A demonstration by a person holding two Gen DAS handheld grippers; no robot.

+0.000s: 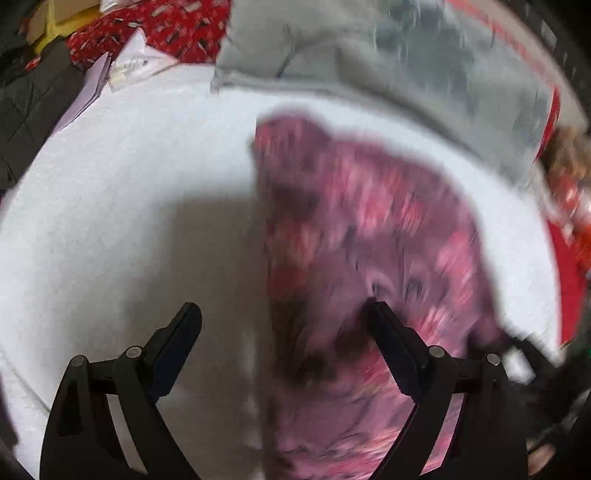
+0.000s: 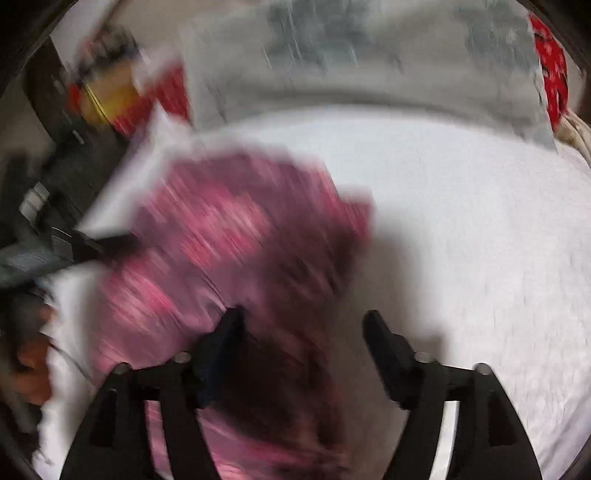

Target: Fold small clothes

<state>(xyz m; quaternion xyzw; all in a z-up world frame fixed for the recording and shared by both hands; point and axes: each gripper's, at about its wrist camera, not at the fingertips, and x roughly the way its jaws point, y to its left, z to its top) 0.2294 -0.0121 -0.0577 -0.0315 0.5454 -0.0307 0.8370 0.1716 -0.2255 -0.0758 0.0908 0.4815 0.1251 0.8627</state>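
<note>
A small pink and purple flowered garment (image 1: 369,229) lies blurred on a white cloth surface (image 1: 129,184). My left gripper (image 1: 283,306) is open above the garment's left edge. Its right finger (image 1: 391,343) is over the fabric and its left finger (image 1: 177,339) is over the bare white cloth. The right wrist view shows the same garment (image 2: 229,229) at the left. My right gripper (image 2: 303,313) is open there, with its left finger (image 2: 218,350) over the garment and its right finger (image 2: 388,350) over the white surface (image 2: 461,240). Neither gripper's pads press on the cloth.
A grey patterned cloth (image 1: 369,55) lies along the far side of the white surface. Red patterned fabric (image 1: 147,26), some white papers (image 1: 125,66) and a dark quilted cloth (image 1: 29,96) sit at the far left. A hand (image 2: 33,362) shows at the left edge.
</note>
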